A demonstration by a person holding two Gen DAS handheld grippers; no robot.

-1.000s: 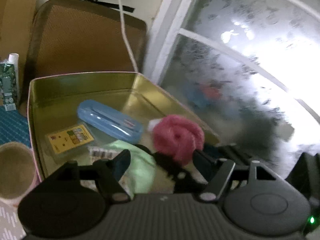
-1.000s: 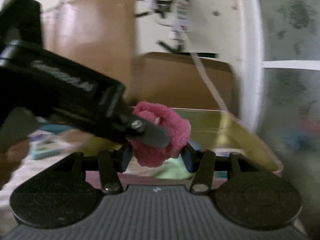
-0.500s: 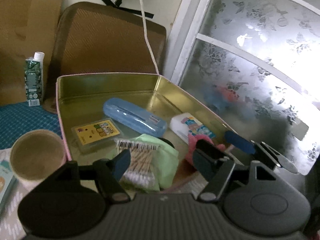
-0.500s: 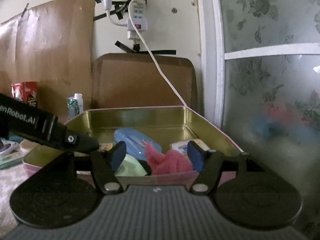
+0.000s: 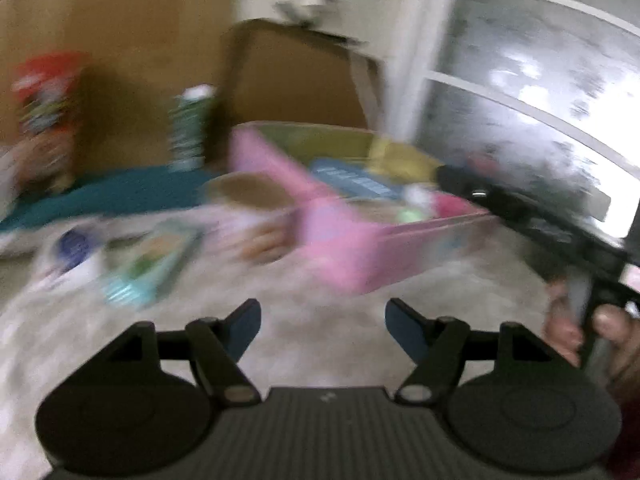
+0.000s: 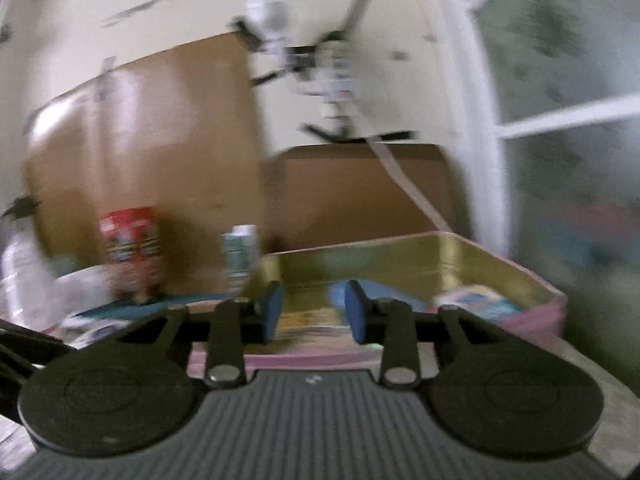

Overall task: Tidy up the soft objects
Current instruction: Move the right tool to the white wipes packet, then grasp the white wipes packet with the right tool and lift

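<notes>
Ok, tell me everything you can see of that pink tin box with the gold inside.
The pink rectangular tin box sits open and lidless on the pale tabletop, near the frosted window. Its outside walls are pink, its inside shiny gold metal. Blurred contents show: a blue case, something pink and something light green. A round tan cup stands against its left wall. Neither gripper touches it.

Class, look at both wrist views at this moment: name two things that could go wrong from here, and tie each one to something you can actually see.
1. Both views are smeared by motion, so the left tool, open and empty over the table, may be moving fast; the paper cup and small packets beside the pink tin could get knocked.
2. The right tool, also open and empty, sits right at the tin's near wall and could nudge it.
</notes>
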